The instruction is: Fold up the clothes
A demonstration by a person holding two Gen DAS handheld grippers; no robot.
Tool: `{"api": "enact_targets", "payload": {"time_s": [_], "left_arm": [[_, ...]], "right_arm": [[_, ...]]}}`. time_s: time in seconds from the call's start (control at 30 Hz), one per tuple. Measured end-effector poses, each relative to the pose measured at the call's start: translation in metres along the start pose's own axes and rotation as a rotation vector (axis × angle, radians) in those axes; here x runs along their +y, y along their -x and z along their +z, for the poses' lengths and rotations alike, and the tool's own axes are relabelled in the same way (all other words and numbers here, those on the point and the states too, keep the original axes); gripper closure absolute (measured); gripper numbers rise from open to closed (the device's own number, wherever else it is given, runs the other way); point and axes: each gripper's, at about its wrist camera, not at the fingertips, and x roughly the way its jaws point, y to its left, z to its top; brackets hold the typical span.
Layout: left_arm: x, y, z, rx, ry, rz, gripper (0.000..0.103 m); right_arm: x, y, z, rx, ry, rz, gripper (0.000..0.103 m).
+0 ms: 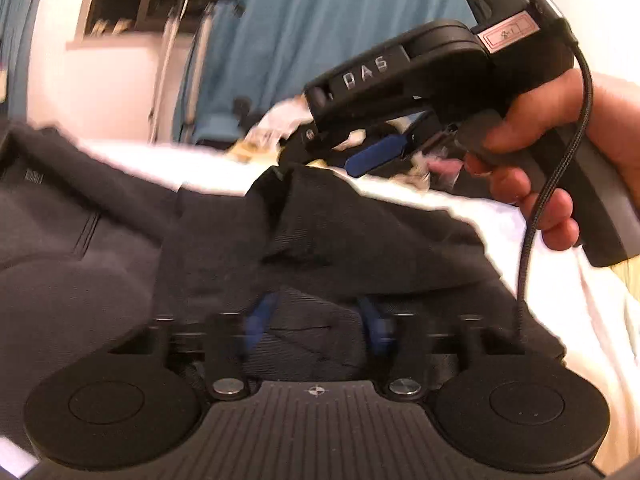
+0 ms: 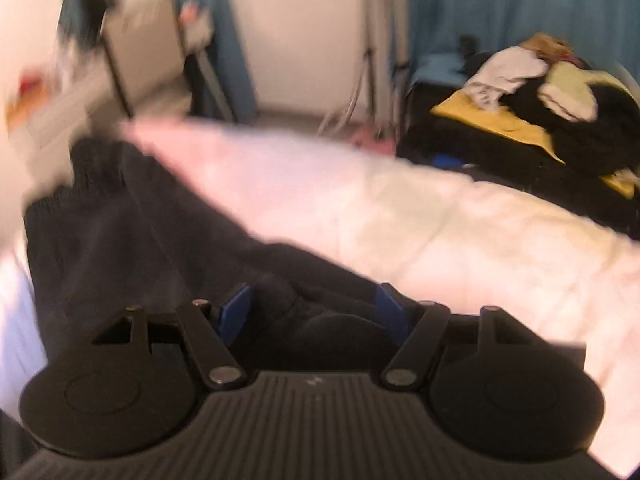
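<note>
- Left claw [image 1: 316,320]: the dark ribbed knit garment [image 1: 320,232] is bunched right between its blue pads, which look pinched onto a fold of cloth. Blur there, so that's my read, not certain.
- Right claw [image 2: 316,312]: jaws spread, dark cloth lying between and under the pads, but pads not pressing on it. In the left wrist view, this claw is ahead of and above the left claw, w/ a hand [image 1: 560,168] on its grip.
- Garment is spread across the white quilted bed cover [image 2: 400,216], running ahead-left of the right claw. It's rumpled, w/ no neat edges yet.
- Progress: early, I'd say. One fold maybe started, the rest still to do.
- Pile of mixed clothes [image 2: 552,92], far ahead-right of the right claw, looks unfolded, so plenty left.
</note>
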Motion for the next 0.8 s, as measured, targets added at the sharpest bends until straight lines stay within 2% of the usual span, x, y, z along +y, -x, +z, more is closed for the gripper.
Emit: {"api": "enact_targets", "payload": {"time_s": [0.07,0.1,0.13,0.23,0.37,0.43,0.57,0.67,0.7,0.73,0.77,0.8], "left_arm": [[0.005,0.008,0.003,-0.009,0.05,-0.038,0.067],[0.005,0.014,0.005,-0.02,0.064,-0.054,0.075],[0.004,0.021,0.006,-0.027,0.071,-0.068,0.081],[0.0,0.043,0.005,-0.042,0.106,-0.116,0.081],[-0.001,0.064,-0.006,-0.047,0.146,-0.128,0.081],[-0.002,0.063,-0.011,-0.035,0.134,-0.102,0.081],[0.007,0.049,-0.025,0.027,0.16,-0.068,0.079],[0.005,0.054,-0.026,0.02,0.132,-0.047,0.065],[0.004,0.059,-0.025,0.012,0.129,-0.035,0.056],[0.005,0.066,-0.024,-0.009,0.145,-0.009,0.045],[0.006,0.073,-0.024,-0.035,0.165,0.02,0.037],[0.008,0.081,-0.023,-0.06,0.185,0.05,0.024]], "right_arm": [[0.009,-0.008,0.002,0.046,0.082,-0.03,0.06],[0.012,-0.011,0.002,0.065,0.104,-0.032,0.084],[0.015,-0.01,0.003,0.07,0.116,-0.026,0.093],[0.025,0.002,0.005,-0.01,0.147,-0.031,0.096],[0.032,0.012,0.008,-0.104,0.139,-0.02,0.096],[0.032,-0.001,0.004,-0.1,0.125,0.006,0.096],[0.039,-0.045,-0.012,-0.015,0.179,-0.043,0.095],[0.041,-0.054,-0.014,-0.012,0.183,-0.049,0.088],[0.039,-0.05,-0.012,-0.025,0.152,-0.023,0.076],[0.036,-0.046,-0.009,-0.038,0.122,0.005,0.054],[0.034,-0.043,-0.008,-0.052,0.105,0.041,0.047],[0.036,-0.041,-0.006,-0.063,0.109,0.036,0.042]]}}
